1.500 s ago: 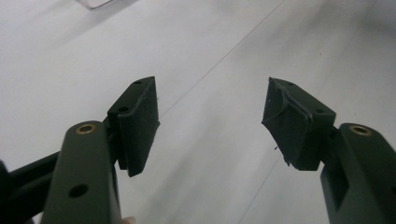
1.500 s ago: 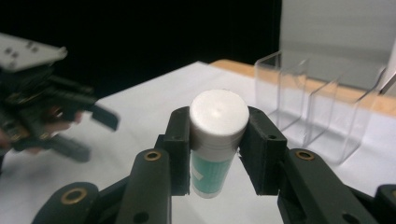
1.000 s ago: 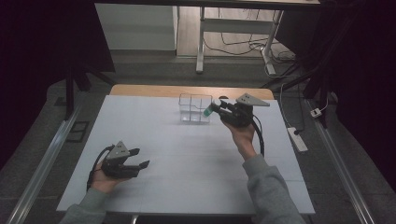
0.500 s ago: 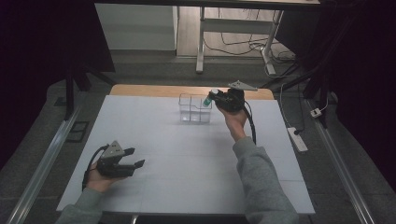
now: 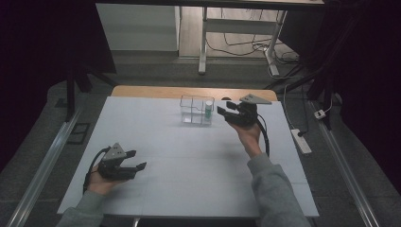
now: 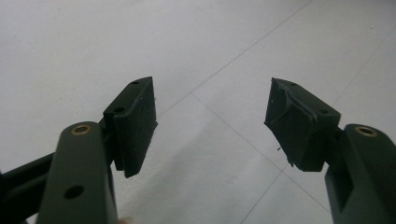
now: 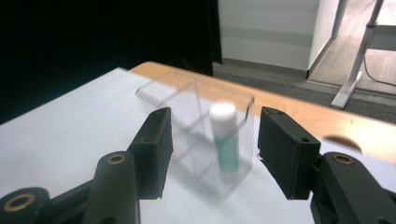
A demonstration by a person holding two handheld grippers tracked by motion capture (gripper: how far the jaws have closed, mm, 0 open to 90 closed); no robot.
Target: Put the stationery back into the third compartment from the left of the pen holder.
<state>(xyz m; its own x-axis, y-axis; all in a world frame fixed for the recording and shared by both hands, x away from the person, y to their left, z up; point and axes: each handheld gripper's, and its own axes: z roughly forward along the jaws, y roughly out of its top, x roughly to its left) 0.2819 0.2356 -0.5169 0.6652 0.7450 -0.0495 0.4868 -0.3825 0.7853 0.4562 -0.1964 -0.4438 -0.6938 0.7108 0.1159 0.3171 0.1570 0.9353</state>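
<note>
A clear plastic box (image 5: 191, 109) with compartments stands at the far middle of the white table (image 5: 189, 161). A green tube with a white cap (image 5: 208, 109) stands upright in its right end. My right gripper (image 5: 224, 108) hovers just right of the box, pointing left at it. Its jaws have just been opening and grip nothing. In the right gripper view the tube (image 7: 225, 140) stands inside the box (image 7: 154, 88), beyond the open right gripper (image 7: 212, 144). My left gripper (image 5: 137, 159) rests low at the near left, open and empty, with bare table past its jaws (image 6: 212, 121).
A bare wooden strip (image 5: 142, 91) runs along the table's far edge. A power strip (image 5: 301, 141) lies on the floor to the right. Desk legs and cables stand beyond the table.
The right gripper went over the box, then drew back to the right with its jaws wider apart. The green tube now stands free in the box. The left gripper has stayed put.
</note>
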